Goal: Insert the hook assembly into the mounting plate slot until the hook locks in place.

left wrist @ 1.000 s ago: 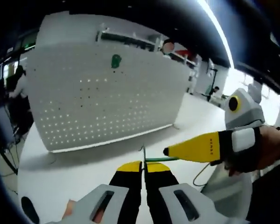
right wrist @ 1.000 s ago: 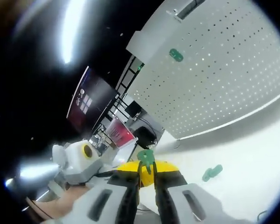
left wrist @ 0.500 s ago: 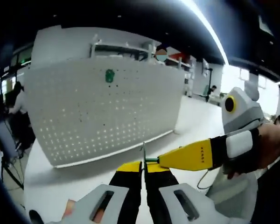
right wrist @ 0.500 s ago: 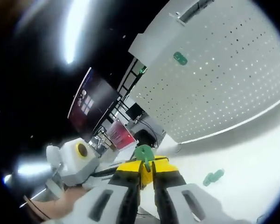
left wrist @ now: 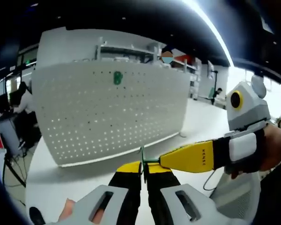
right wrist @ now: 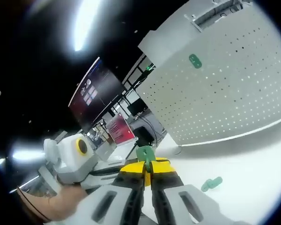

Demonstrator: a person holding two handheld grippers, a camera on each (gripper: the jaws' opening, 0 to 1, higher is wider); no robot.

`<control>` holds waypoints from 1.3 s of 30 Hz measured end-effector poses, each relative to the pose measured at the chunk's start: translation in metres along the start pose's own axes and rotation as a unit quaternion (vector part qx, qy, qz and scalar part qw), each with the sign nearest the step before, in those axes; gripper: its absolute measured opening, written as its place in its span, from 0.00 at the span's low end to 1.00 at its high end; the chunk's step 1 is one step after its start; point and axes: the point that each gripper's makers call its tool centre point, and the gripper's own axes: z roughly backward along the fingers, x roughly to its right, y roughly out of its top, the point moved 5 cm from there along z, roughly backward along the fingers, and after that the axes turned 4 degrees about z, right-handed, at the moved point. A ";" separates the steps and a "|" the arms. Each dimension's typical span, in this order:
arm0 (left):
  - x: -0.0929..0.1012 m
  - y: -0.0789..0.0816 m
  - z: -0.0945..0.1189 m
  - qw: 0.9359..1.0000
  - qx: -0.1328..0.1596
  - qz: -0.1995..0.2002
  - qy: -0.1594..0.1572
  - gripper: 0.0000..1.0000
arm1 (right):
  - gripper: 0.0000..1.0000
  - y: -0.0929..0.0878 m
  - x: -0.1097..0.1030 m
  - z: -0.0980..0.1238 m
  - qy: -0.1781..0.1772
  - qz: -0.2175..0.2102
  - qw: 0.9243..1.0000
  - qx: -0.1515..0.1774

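My left gripper [left wrist: 143, 165] is shut on a thin upright hook piece [left wrist: 142, 157] at its tips. From the right, my right gripper [left wrist: 163, 161] meets it, and a short green part [left wrist: 151, 160] bridges the two. In the right gripper view, the right gripper [right wrist: 147, 164] is shut on a green plate [right wrist: 144, 153] with a rounded top. The left gripper's white housing [right wrist: 77, 157] sits just to its left in a hand. Behind stands the white pegboard [left wrist: 107, 108], with a green plate [left wrist: 117, 77] mounted high on it.
A loose green piece [right wrist: 211, 183] lies on the white table [right wrist: 253, 159] in front of the pegboard [right wrist: 225, 93]. A cable [left wrist: 205, 180] trails on the table under the right gripper. People and desks stand far behind the board.
The right gripper's yellow tip has closed in on the left jaws, so less of the green part shows between them. Both views shifted slightly with the hands.
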 end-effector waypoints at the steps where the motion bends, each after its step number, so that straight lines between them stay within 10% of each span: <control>1: 0.000 0.000 0.001 1.000 0.000 0.001 0.002 0.04 | 0.00 0.000 0.002 0.000 0.001 0.000 1.000 -0.002; 14: -0.003 -0.016 0.006 0.999 -0.005 0.033 -0.002 0.07 | 0.00 0.008 -0.007 -0.001 0.021 0.039 0.999 0.003; 31: -0.005 -0.017 0.018 0.995 0.044 0.090 -0.029 0.64 | 0.00 0.055 0.024 0.019 -0.062 0.157 0.983 0.071; 39: 0.012 -0.012 0.018 0.992 0.059 0.098 -0.060 0.85 | 0.00 0.075 0.048 0.022 -0.131 0.216 0.962 0.101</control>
